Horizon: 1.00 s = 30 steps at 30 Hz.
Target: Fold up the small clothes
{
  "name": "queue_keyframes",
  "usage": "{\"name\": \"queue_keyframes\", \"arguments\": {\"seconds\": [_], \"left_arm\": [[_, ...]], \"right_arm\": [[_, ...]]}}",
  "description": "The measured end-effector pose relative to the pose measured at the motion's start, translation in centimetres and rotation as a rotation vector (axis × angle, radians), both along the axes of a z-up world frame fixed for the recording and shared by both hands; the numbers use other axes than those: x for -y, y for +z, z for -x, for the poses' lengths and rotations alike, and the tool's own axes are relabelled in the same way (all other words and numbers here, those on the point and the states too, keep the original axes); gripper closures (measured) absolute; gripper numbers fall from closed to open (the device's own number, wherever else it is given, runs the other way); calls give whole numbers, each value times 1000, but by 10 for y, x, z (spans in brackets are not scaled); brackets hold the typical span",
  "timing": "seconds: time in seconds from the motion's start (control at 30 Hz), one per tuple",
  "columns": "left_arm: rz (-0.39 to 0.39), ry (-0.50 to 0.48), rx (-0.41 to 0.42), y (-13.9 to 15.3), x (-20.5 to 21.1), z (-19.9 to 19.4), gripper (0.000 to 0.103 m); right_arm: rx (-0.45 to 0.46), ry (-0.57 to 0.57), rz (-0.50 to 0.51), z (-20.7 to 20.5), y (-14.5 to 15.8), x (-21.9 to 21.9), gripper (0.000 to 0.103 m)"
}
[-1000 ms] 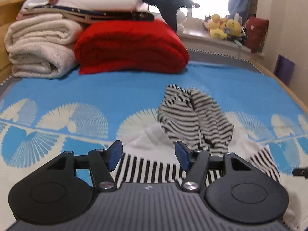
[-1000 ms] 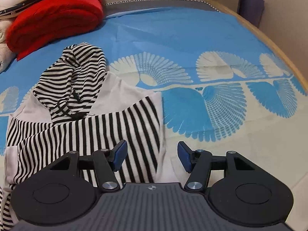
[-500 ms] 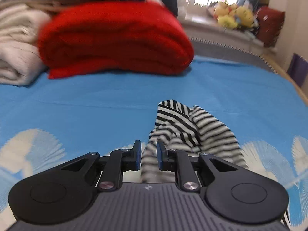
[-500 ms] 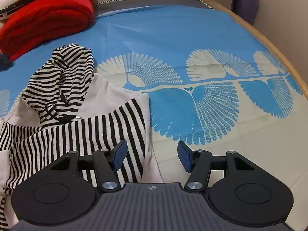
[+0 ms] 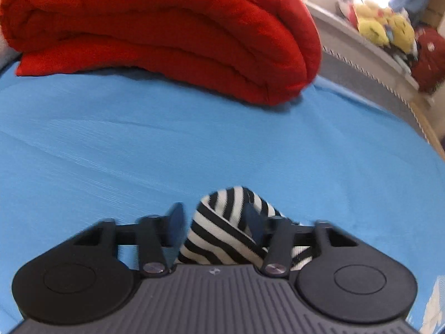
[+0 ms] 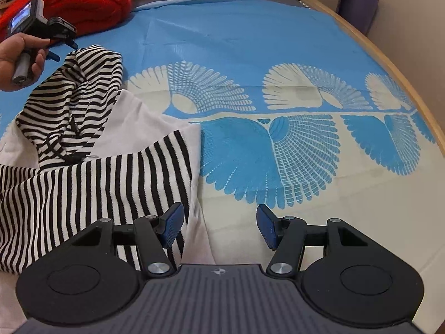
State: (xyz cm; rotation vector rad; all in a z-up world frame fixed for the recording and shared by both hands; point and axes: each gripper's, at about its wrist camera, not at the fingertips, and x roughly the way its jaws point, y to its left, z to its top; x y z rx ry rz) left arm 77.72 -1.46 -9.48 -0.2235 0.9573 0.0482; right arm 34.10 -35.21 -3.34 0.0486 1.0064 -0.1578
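Observation:
A small black-and-white striped hooded top (image 6: 91, 167) with white panels lies crumpled on the blue bed sheet (image 6: 236, 44). Its striped hood (image 6: 83, 83) points toward the far end. In the left wrist view my left gripper (image 5: 215, 224) is open with the tip of the hood (image 5: 230, 222) between its fingers. It also shows in the right wrist view (image 6: 62, 48), held by a hand at the hood's far end. My right gripper (image 6: 219, 226) is open and empty, low over the sheet at the top's right edge.
A folded red blanket (image 5: 167, 27) lies just beyond the hood. Stuffed toys (image 5: 383, 27) sit on the sill at the far right. The bed's wooden edge (image 6: 389, 55) curves along the right side, with a dark purple object (image 6: 357, 7) beyond it.
My left gripper moved forward toward the red blanket, shut partway, then opened again around the hood tip. My right gripper stayed open and shifted slightly right.

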Motion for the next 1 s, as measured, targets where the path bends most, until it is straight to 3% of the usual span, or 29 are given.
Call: {"name": "queue_keyframes", "arguments": {"seconds": [0.03, 0.13, 0.2, 0.33, 0.4, 0.5, 0.6, 0.67, 0.7, 0.8, 0.83, 0.9, 1.0], "left_arm": [[-25, -21, -9, -1, 3, 0, 101], [-79, -124, 64, 17, 12, 26, 102], [-61, -194, 146, 41, 15, 66, 102], [-56, -405, 309, 88, 20, 203, 102], [-49, -494, 344, 100, 18, 278, 102], [-11, -637, 288, 100, 9, 388, 102], [-46, -761, 21, 80, 4, 457, 97], [-78, -695, -70, 77, -6, 466, 94], [-41, -584, -81, 82, -18, 461, 92], [184, -305, -67, 85, -51, 430, 77], [215, -229, -63, 79, -58, 424, 73], [249, -150, -88, 59, -60, 413, 73], [319, -41, -202, 24, -69, 395, 73]], "right_arm": [[-3, 2, -1, -1, -1, -1, 43], [-3, 15, -6, 0, 0, -4, 43], [8, 9, -14, 0, 4, -3, 43], [41, -12, -44, 2, 16, 0, 43], [56, -11, -58, 5, 22, 0, 43], [82, -26, -88, 9, 30, 1, 43], [123, -38, -126, 15, 40, -1, 43], [143, -45, -149, 20, 45, -3, 45], [154, -50, -168, 22, 47, -4, 46], [174, -72, -251, 26, 48, -5, 62], [167, -78, -281, 26, 46, -6, 63], [131, -90, -336, 22, 37, -8, 63], [61, -81, -377, 16, 21, -16, 62]]}}
